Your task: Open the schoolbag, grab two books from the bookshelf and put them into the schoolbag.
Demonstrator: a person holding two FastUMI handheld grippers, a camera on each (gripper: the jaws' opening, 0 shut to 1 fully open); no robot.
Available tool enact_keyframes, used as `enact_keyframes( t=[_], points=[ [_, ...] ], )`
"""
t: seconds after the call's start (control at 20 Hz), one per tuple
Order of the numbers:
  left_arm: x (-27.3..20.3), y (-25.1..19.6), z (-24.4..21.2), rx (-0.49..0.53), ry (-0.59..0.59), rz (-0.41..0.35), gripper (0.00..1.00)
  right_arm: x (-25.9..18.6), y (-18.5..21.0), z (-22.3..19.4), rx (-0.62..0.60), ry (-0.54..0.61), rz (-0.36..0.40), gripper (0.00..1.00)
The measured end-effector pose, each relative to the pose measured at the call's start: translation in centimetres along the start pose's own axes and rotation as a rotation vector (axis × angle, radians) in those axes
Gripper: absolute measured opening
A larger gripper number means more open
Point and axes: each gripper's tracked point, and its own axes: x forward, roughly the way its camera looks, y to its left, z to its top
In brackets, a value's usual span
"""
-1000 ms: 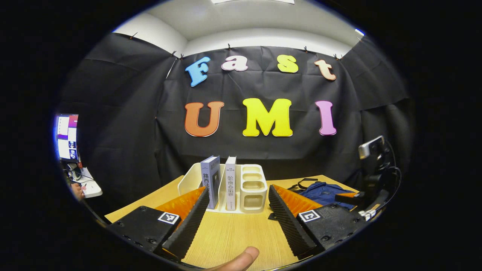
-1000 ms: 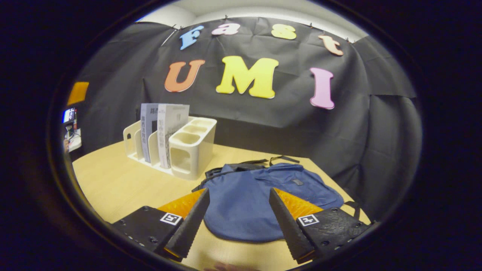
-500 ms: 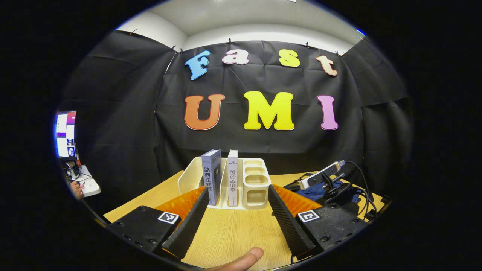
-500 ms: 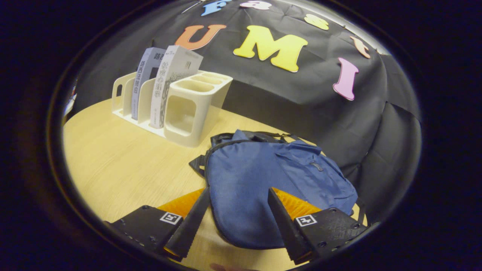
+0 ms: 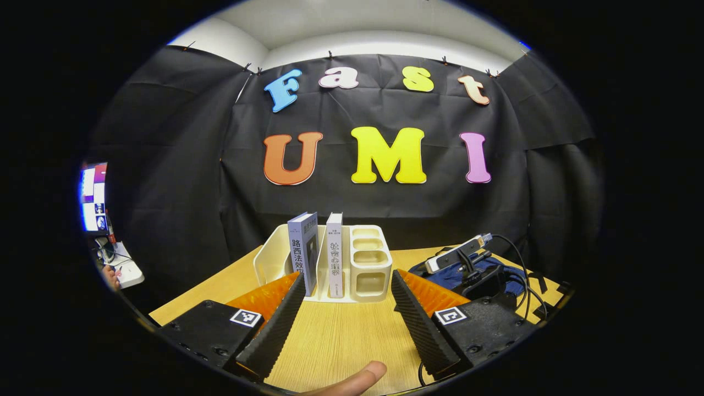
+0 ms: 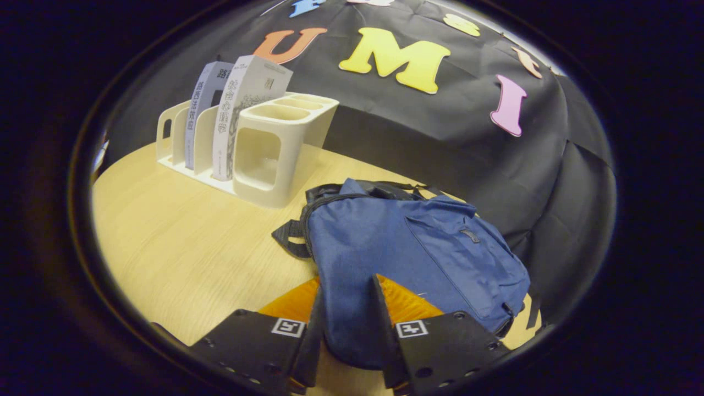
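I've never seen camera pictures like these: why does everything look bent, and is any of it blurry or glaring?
Left gripper view: the fisheye lens curves the table edge; books stay sharp, lighting even, and a bright screen shows at the far left. Right gripper view: stronger bending, rack leaning, bag sharp, no glare, edges dimmer.

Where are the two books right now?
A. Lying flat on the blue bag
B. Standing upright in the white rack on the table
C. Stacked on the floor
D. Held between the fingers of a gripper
B: in the left gripper view both books stand upright in slots of the white rack on the table, with the left gripper open and short of them.
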Motion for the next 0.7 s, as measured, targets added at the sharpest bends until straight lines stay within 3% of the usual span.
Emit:
enact_keyframes(
  t=[0.05,0.1,0.25,0.35,0.7],
  points=[
    [0.1,0.0,0.0,0.003,0.000,-0.001,0.98,-0.3,-0.5,0.6,-0.007,-0.017,-0.009,0.40],
    [0.1,-0.2,-0.1,0.006,0.002,0.000,0.98,-0.7,-0.8,1.2,-0.007,-0.033,-0.009,0.18],
    [0.5,-0.3,-0.3,0.010,0.008,0.002,0.98,-1.4,-1.8,2.3,0.049,-0.033,0.018,0.04],
    [0.6,-0.4,-0.6,0.011,0.014,0.002,0.98,-1.9,-2.9,3.2,0.078,-0.037,0.044,0.04],
    [1.6,-0.6,-1.4,-0.002,0.035,0.003,0.98,-4.7,-8.8,7.7,0.078,-0.127,0.011,0.04]
  ],
)
